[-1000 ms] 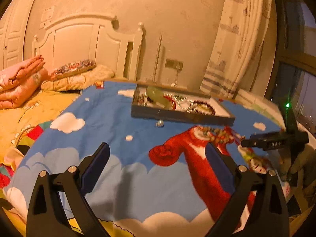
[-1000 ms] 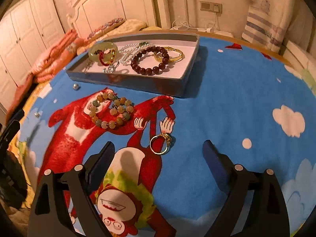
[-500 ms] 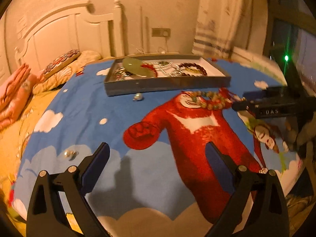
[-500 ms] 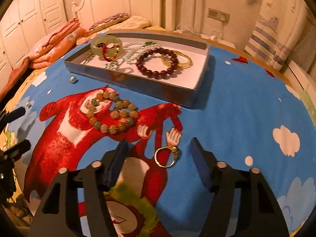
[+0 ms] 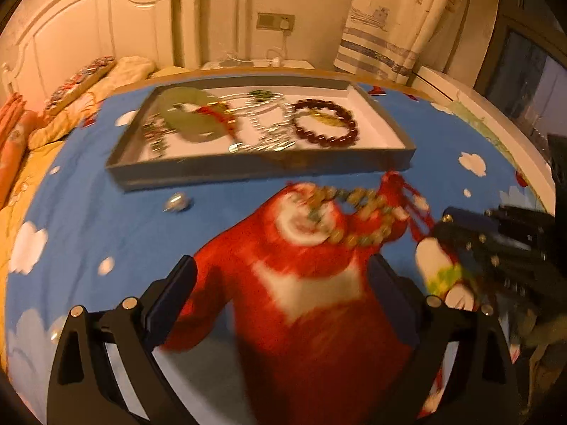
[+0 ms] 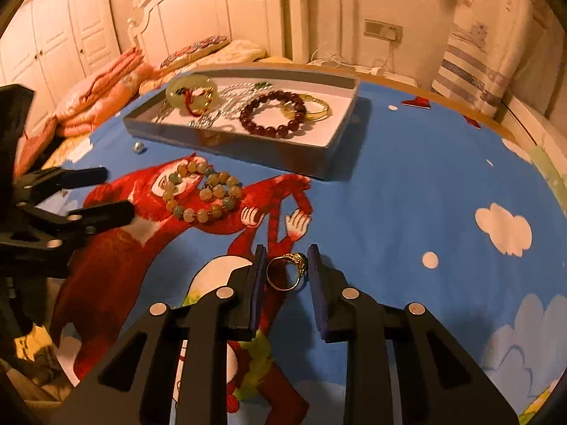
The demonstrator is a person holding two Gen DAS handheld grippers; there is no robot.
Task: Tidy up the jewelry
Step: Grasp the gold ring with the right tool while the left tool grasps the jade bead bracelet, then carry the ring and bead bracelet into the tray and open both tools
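One blue cartoon tablecloth (image 6: 407, 191), bed (image 6: 106, 85), curtain (image 5: 400, 17)

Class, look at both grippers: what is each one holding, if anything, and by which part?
The right gripper is closing around the gold ring, its pads flanking the band's two sides; a firm grip cannot be confirmed. The left gripper stands open, holding nothing.

Open left gripper (image 5: 280, 301) faces tray (image 5: 262, 170)

Both wrist cameras look steeply down and forward over the blue printed bed toward the headboard wall. The left view sits close, left of centre; the right view looks from the near right. Both share the grey tray (image 5: 262, 168) (image 6: 230, 145) and the beaded bracelet (image 5: 354, 212) (image 6: 202, 194).
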